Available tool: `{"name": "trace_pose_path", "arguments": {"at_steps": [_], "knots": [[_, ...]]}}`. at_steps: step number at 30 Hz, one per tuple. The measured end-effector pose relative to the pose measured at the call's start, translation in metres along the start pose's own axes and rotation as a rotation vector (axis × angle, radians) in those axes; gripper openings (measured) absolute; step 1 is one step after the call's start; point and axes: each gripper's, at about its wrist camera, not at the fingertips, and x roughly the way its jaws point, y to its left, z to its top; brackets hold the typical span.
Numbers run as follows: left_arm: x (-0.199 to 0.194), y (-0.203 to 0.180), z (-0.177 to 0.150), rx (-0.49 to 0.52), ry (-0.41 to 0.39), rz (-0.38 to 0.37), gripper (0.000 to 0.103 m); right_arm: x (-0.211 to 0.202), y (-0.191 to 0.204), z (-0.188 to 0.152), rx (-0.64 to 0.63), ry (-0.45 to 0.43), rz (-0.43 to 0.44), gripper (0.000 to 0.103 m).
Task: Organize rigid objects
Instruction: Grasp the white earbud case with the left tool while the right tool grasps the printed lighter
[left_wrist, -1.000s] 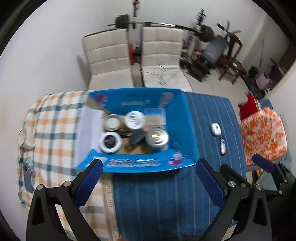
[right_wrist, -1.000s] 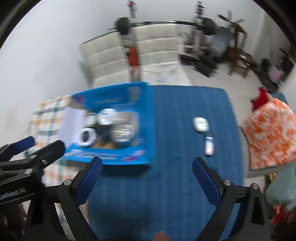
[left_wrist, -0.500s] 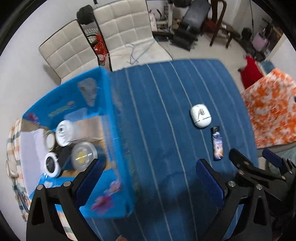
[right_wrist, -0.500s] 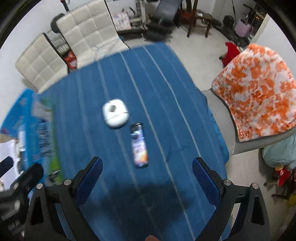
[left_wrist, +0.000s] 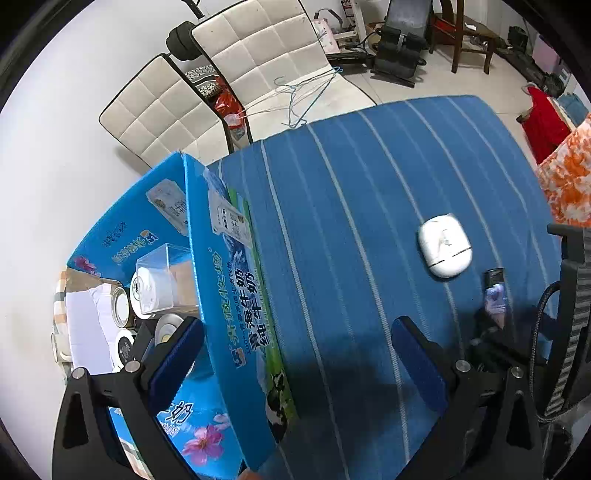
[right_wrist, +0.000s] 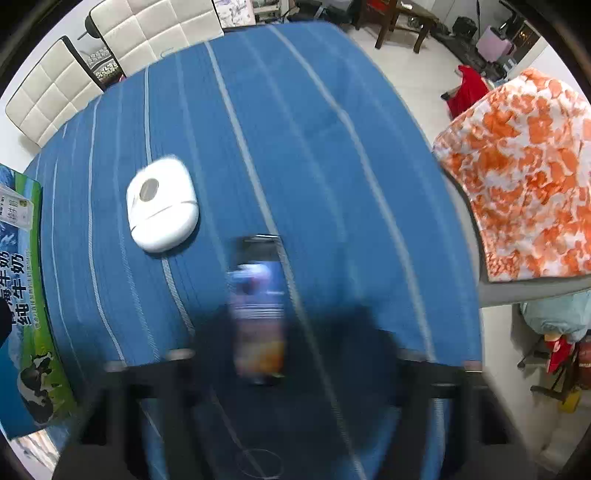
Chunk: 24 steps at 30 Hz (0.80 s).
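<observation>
Right wrist view: small printed plastic lighter (right_wrist: 258, 310) lies dead ahead, long axis along the fingers | right gripper (right_wrist: 288, 365) nearer, blurred, spread wide, empty | left gripper (left_wrist: 295, 354) open, empty, by blue printed carton (left_wrist: 236, 295)

Right tool (right_wrist: 280, 365) and lighter (right_wrist: 258, 310) motion-blurred

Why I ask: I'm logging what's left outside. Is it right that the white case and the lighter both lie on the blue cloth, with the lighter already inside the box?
Not quite. The lighter is not in the box; it lies on the blue cloth beside the white case, as the right wrist view shows. The rest holds.
</observation>
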Motion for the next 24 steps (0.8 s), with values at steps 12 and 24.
{"name": "trace_pose_path", "arguments": {"at_steps": [12, 24], "knots": [[0.031, -0.055, 0.047, -0.029, 0.125, -0.307, 0.103, 0.001, -0.074, 0.022, 0.094, 0.035, 0.032, 0.027], [0.087, -0.102, 0.066, 0.021, 0.223, -0.334, 0.075, 0.004, -0.083, 0.049, 0.071, 0.043, 0.002, 0.027]]}}
